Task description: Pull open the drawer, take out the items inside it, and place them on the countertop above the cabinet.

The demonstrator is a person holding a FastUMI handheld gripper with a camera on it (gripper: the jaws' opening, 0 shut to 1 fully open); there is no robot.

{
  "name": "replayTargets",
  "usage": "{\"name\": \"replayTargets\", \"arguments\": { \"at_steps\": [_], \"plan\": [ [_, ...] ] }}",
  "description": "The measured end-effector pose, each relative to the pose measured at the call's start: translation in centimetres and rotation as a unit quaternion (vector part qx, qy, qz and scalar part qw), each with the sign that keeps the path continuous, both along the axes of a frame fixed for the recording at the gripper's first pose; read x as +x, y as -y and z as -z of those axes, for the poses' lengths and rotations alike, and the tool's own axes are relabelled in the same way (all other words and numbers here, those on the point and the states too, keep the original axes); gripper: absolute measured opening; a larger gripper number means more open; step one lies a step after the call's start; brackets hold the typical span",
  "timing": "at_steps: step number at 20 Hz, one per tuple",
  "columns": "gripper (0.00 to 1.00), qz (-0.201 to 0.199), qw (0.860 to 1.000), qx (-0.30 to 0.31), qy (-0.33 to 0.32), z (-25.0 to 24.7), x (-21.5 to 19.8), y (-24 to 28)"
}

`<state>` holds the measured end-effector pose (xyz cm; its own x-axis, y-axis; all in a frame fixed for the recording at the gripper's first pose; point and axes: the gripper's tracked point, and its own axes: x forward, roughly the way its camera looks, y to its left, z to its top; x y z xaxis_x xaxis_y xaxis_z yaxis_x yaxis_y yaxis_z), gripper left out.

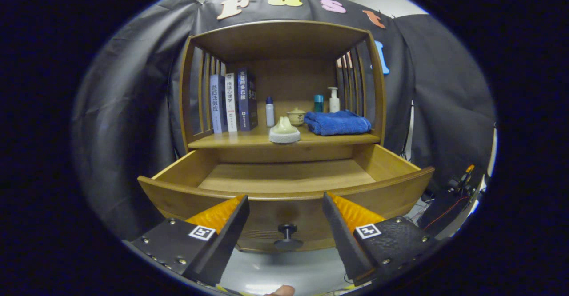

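Drawer was pulled open, one knob seen between the spread, unladen gripper fingers; three books were shelved.

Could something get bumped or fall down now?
Maybe. The drawer sticks far out and looks empty, with its knob right between the open gripper jaws, so a forward push could knock it. The pale lidded pot sits near the countertop front edge, above the drawer; a jolt might tip it in.
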<state>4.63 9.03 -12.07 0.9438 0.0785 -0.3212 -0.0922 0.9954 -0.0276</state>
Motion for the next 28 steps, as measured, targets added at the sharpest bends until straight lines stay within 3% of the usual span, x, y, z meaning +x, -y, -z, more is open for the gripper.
{"name": "replayTargets", "arguments": {
  "at_steps": [9, 14, 16, 20, 28],
  "plan": [
    [0.98, 0.001, 1.0, -0.003, -0.009, 1.4, 0.4, -0.1],
    [0.99, 0.009, 0.996, 0.086, -0.018, 2.5, 0.3, 0.1],
    [0.99, 0.009, 0.997, 0.065, -0.035, 4.0, 0.5, 0.3],
    [1.0, 0.005, 0.993, -0.04, -0.111, 8.2, -0.7, 1.0],
    [1.0, 0.004, 0.993, -0.036, -0.117, 8.5, -0.4, 0.9]
  ]
}}
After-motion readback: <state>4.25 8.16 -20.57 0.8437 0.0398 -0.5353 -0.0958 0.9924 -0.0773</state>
